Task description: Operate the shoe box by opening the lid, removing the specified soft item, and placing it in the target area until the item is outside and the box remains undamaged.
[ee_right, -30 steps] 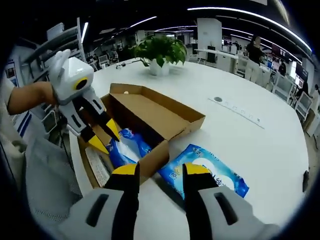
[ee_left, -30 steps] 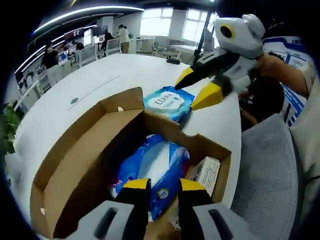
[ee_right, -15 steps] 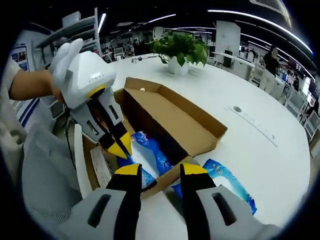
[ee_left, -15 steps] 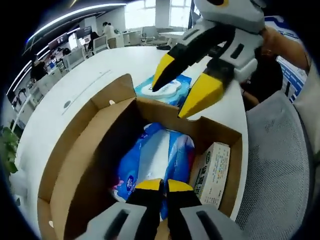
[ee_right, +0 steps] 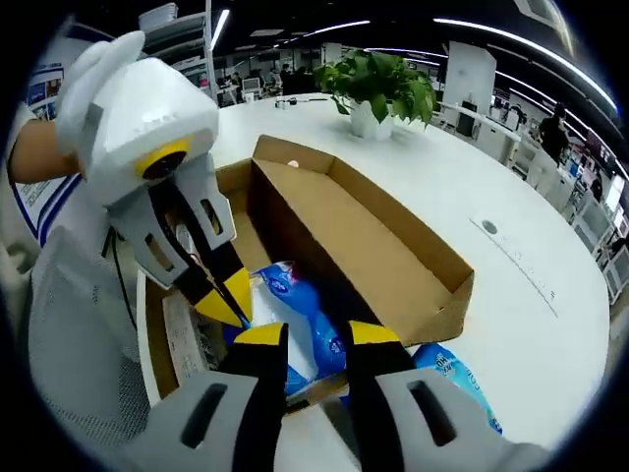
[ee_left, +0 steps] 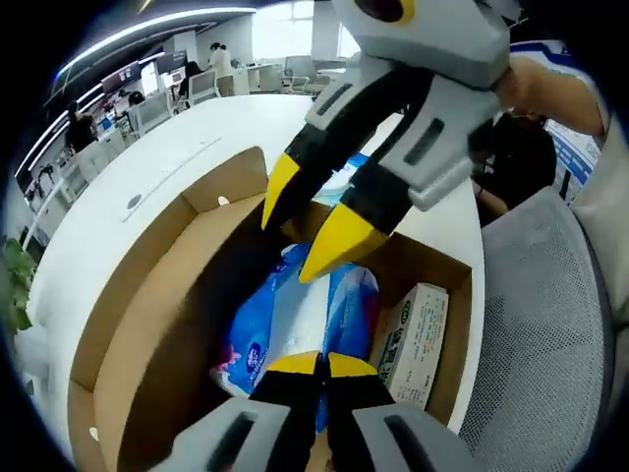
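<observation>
Two pairs of yellow-tipped grey tongs over one open brown cardboard shoe box (ee_left: 177, 295) on round white bench (ee_left: 147, 167).

Box: lid folded back flat, resting on bench in right gripper view (ee_right: 383, 246); walls intact as far as visible.

Contents: blue and white soft plastic pack (ee_left: 295, 324), lying lengthwise in the box, also seen in right gripper view (ee_right: 295, 324); small white and green carton (ee_left: 413, 339) against the box wall, just beside the pack.

Left tongs (ee_left: 310, 366): tips pressed together, no gap between them, sitting over the near end of the blue and white pack; whether any wrapper is pinched between them cannot be told. Seen from right gripper view (ee_right: 224, 300), pointing down into the box, held by a white-gloved hand (ee_right: 98, 59).

Right tongs (ee_right: 313, 336): jaws parted by a narrow gap, nothing between them, poised above the box edge and pack. Seen from left gripper view (ee_left: 319, 221), spread, tips hanging just above the pack.

Outside box: second blue soft pack (ee_right: 457, 379) on bench, just beside the lid flap, partly hidden.

Surroundings: potted green plant in white pot (ee_right: 378, 93) on far side of bench; grey mesh chair back (ee_left: 541, 334) near the box; open-plan office with ceiling strip lights behind.
</observation>
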